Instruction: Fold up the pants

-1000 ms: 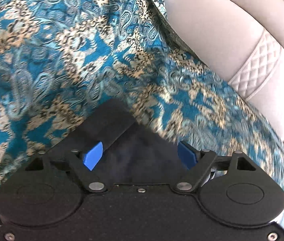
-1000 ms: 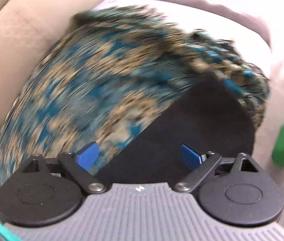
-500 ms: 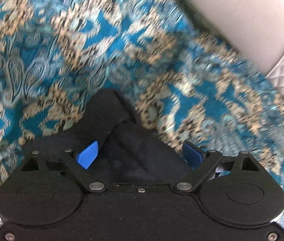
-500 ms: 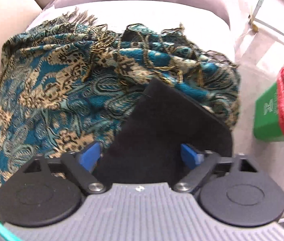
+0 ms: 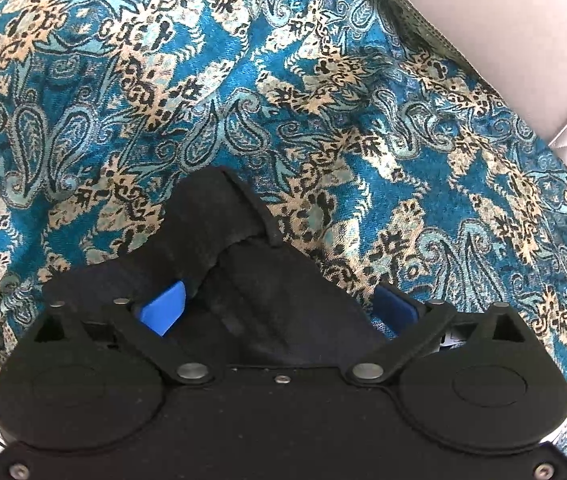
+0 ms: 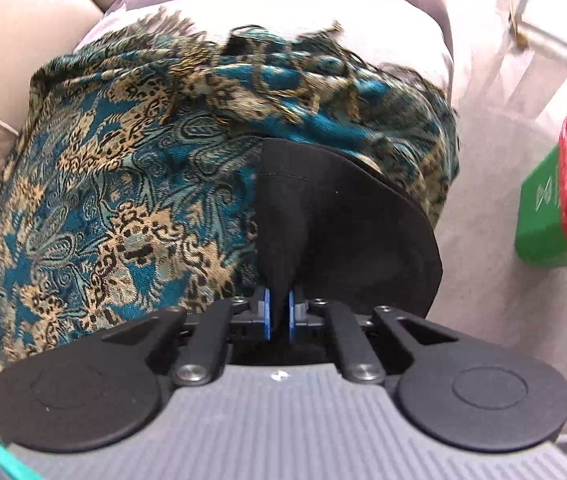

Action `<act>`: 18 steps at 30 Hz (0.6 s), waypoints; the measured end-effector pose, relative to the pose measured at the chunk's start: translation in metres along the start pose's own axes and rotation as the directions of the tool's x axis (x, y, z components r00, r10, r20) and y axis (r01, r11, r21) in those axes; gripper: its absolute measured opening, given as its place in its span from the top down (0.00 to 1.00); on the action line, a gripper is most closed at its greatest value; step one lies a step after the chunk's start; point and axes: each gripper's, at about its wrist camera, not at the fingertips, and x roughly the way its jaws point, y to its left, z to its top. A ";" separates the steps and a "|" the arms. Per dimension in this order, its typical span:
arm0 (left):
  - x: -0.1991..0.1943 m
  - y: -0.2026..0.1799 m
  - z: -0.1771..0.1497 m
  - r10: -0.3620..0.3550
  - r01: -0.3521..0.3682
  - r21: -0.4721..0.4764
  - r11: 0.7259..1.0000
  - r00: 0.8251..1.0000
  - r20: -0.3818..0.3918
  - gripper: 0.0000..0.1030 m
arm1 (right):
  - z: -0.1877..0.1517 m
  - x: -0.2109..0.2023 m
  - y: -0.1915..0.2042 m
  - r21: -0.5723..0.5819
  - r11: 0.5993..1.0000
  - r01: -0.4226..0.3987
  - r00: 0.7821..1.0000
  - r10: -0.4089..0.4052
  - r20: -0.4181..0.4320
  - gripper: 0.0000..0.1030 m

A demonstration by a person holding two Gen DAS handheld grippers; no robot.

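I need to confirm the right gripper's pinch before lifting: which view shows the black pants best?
The right wrist view: the black pants spread out over the patterned throw, with a fold clamped in the shut right gripper. The left wrist view shows only a bunched black part between the open left gripper's fingers.

Both wrist cams sit close above the patterned throw [image 5: 323,92] [image 6: 123,184], looking down-fwd. Left cam faces the sofa back [image 5: 503,40]; right cam faces the throw's fringed end. Both show throw and sofa.
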 end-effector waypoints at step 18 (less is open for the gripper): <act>0.012 -0.016 0.008 0.107 -0.108 -0.029 0.994 0.994 -0.033 0.00 | 0.003 0.009 0.013 -0.047 0.999 0.017 0.999 -0.015 0.041 0.61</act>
